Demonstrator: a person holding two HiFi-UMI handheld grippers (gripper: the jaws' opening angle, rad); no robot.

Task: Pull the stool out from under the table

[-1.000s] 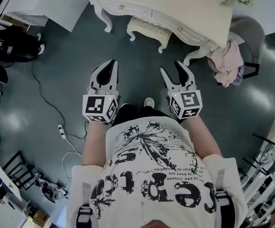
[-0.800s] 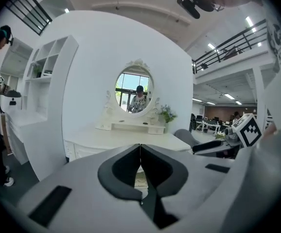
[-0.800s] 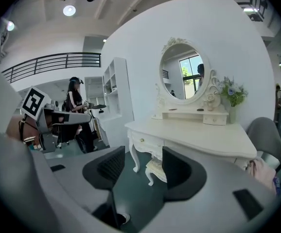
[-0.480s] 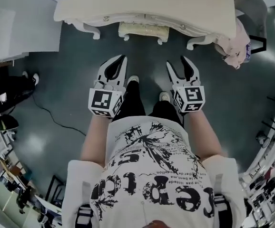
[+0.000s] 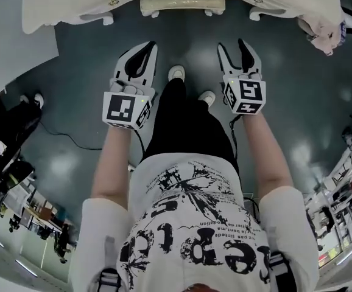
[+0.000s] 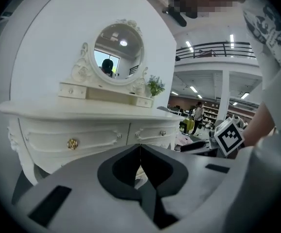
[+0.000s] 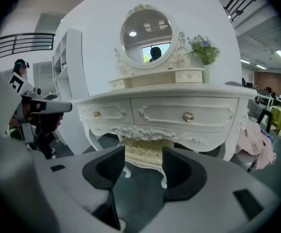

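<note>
Over on the left, the left gripper (image 5: 148,46) hangs with jaws pressed together, gripping nothing. The right gripper (image 5: 233,46) is spread wide, empty too. The stool (image 5: 177,5) sits tucked beneath the table (image 5: 60,8), ahead of both, untouched.

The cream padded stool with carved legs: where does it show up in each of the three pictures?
Head view: the cream padded stool sits at top centre, tucked under the table's edge.
Left gripper view: not clearly in it; the left hand-held gripper blocks the space under the table.
Right gripper view: centre, below the drawers.
Shared landmark: the ornate white dressing table.
</note>
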